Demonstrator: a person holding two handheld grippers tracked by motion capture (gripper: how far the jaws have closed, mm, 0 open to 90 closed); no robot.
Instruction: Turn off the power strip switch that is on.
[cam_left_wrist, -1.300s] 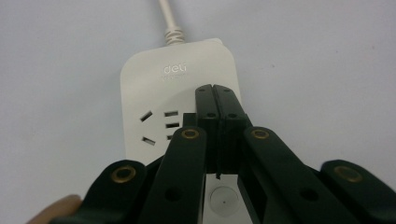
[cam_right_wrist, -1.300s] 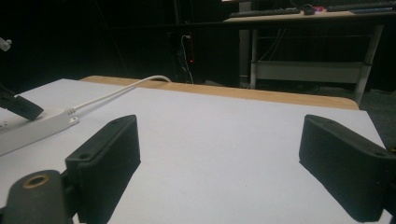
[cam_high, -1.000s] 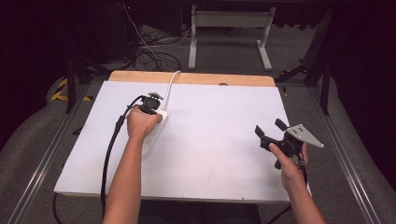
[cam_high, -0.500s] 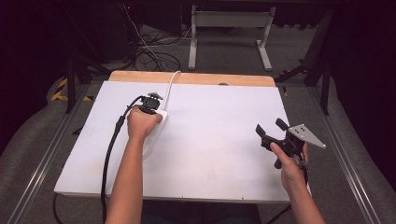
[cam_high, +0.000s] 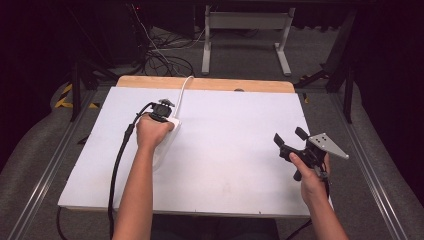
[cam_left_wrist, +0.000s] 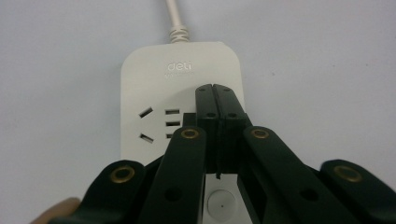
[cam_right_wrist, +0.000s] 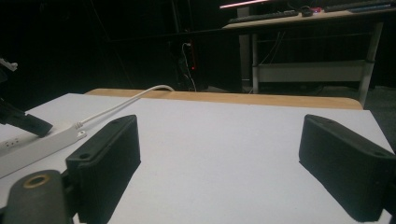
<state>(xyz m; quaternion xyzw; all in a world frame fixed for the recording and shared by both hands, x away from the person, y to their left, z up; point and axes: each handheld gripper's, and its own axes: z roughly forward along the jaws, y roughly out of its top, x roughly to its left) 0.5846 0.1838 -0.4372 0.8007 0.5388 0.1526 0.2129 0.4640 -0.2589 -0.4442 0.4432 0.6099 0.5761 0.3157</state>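
Left tool (cam_left_wrist: 215, 91) pressed tip-down on a white power strip (cam_left_wrist: 154, 93), jaws closed together with nothing between them, resting beside the strip's sockets. Power strip lay flat on the white bench (cam_high: 235, 150), left of centre, its white cord (cam_high: 183, 87) running off the far wooden edge. Left hand (cam_high: 152, 131) wrapped over the tool, black cable (cam_high: 120, 165) trailing back along the forearm. Right tool (cam_high: 291, 139) held above the bench near its right edge, jaws spread wide, gripping nothing, well apart from the strip. Grey three-cornered plate (cam_high: 327, 145) atop it.
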